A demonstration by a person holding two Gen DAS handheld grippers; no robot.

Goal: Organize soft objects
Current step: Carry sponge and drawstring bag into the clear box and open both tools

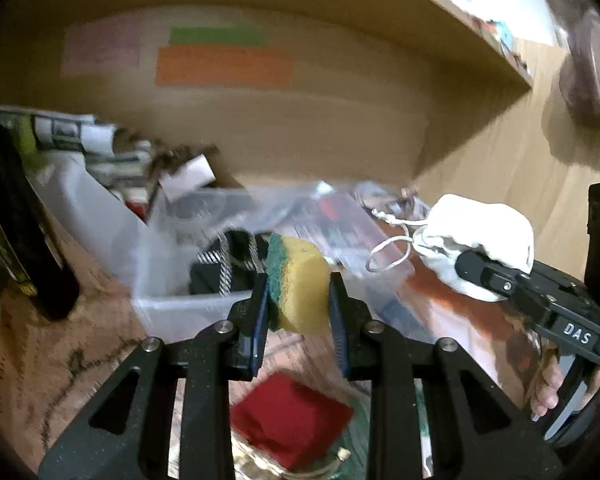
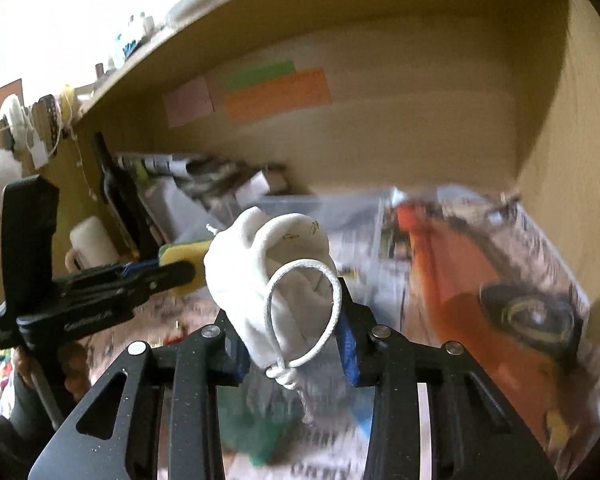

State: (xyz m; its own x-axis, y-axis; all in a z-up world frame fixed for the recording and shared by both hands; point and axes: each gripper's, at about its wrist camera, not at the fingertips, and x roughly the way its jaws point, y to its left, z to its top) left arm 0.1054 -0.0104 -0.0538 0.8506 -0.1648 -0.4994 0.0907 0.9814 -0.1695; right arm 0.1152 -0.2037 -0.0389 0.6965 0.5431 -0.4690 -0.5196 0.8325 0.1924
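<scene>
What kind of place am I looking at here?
Probably a cluttered home desk or storage nook, set under a wooden shelf. Colored sticky notes are stuck on the back panel, and a clear plastic bin and magazines cover the surface.

Home, cluttered wooden shelf (image 2: 380, 128), sticky notes (image 2: 276, 94), wine bottle (image 2: 116, 184)

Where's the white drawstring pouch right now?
The white cloth drawstring pouch is clamped in the right tongs, held above the cluttered desk, right of the yellow-and-green sponge in the left tongs.
</scene>
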